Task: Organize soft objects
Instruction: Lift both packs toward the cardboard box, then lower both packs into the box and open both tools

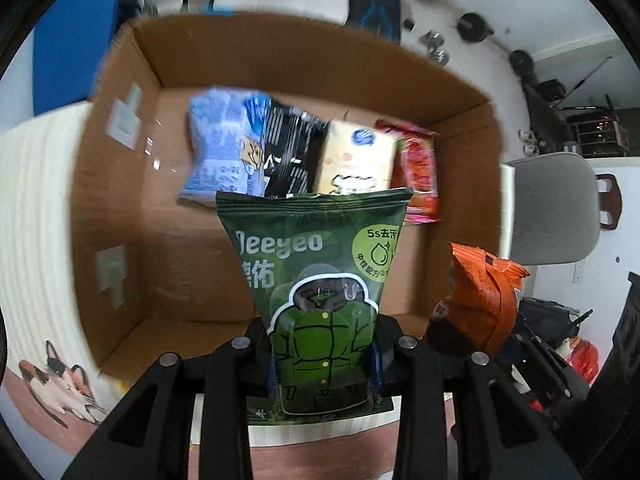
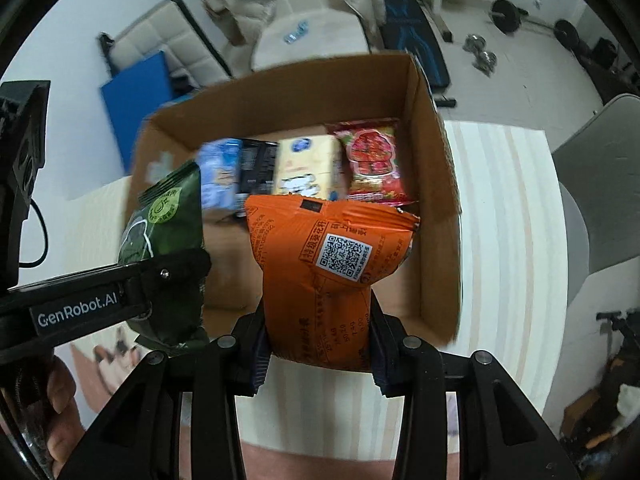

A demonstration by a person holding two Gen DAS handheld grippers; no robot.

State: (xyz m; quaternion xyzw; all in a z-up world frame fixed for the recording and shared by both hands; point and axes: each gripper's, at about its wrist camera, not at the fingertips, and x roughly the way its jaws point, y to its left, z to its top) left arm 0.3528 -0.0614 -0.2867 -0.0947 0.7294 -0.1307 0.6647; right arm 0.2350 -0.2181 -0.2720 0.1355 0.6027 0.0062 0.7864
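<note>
My left gripper (image 1: 325, 354) is shut on a green wipes pack (image 1: 320, 272) and holds it upright over the near edge of an open cardboard box (image 1: 304, 64). My right gripper (image 2: 318, 340) is shut on an orange snack bag (image 2: 324, 264), held just right of the green pack (image 2: 168, 220) above the box's (image 2: 436, 184) near side. The orange bag also shows in the left wrist view (image 1: 476, 296). Inside the box, along the far wall, stand a blue pack (image 1: 218, 144), a black pack (image 1: 290, 152), a cream tissue pack (image 1: 356, 156) and a red snack bag (image 1: 418, 172).
The box sits on a pale striped table (image 2: 504, 208). A cat-print mat (image 1: 60, 384) lies at the left near edge. A grey chair (image 1: 552, 204) stands to the right. Dumbbells and weights (image 2: 486, 56) lie on the floor behind.
</note>
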